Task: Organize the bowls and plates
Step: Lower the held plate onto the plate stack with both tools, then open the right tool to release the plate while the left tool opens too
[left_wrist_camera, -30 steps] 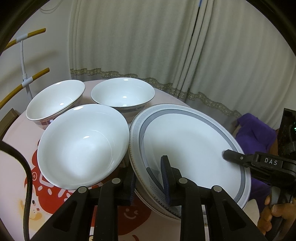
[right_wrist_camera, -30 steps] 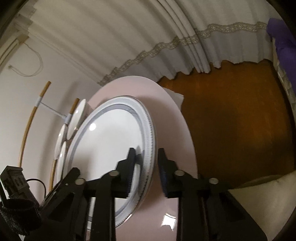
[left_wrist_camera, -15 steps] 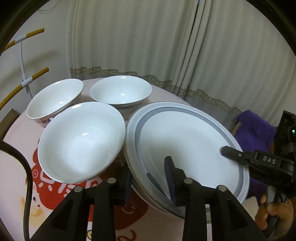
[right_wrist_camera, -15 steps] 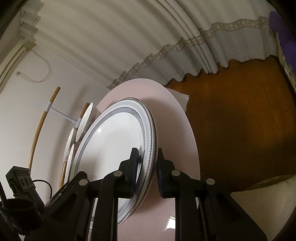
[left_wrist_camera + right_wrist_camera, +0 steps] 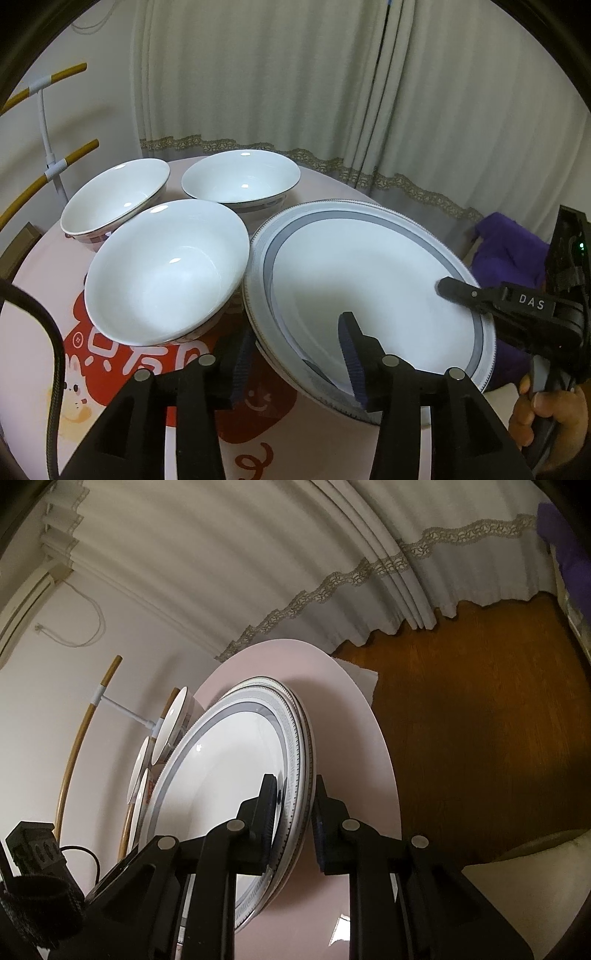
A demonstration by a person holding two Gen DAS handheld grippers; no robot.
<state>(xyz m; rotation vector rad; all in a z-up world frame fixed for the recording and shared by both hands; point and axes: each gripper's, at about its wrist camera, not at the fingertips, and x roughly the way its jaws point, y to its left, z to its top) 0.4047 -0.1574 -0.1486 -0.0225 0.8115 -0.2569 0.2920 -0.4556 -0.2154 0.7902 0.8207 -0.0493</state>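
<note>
A stack of grey-rimmed plates (image 5: 369, 280) sits on the right of the pink round table (image 5: 44, 295). Three white bowls stand beside it: one near (image 5: 162, 273), one far left (image 5: 114, 195), one behind (image 5: 240, 181). My left gripper (image 5: 295, 332) straddles the stack's near rim. Its jaws are opening and the pads stand off the rim. My right gripper (image 5: 295, 801) is shut on the stack's rim (image 5: 295, 775) at the right side. In the left wrist view only its upper finger (image 5: 454, 290) shows, lying on the top plate.
A red cartoon mat (image 5: 110, 354) lies under the near bowl. A yellow and white rack (image 5: 48, 147) stands left of the table. Curtains (image 5: 295, 92) hang behind, purple cloth (image 5: 509, 251) lies at the right, and wood floor (image 5: 480, 720) runs past the table edge. A person's hand (image 5: 546, 410) holds the right gripper.
My left gripper's jaws have spread apart and let go of the plates' near rim. The right gripper has stayed clamped on the rim, and the stack now sits flatter.
</note>
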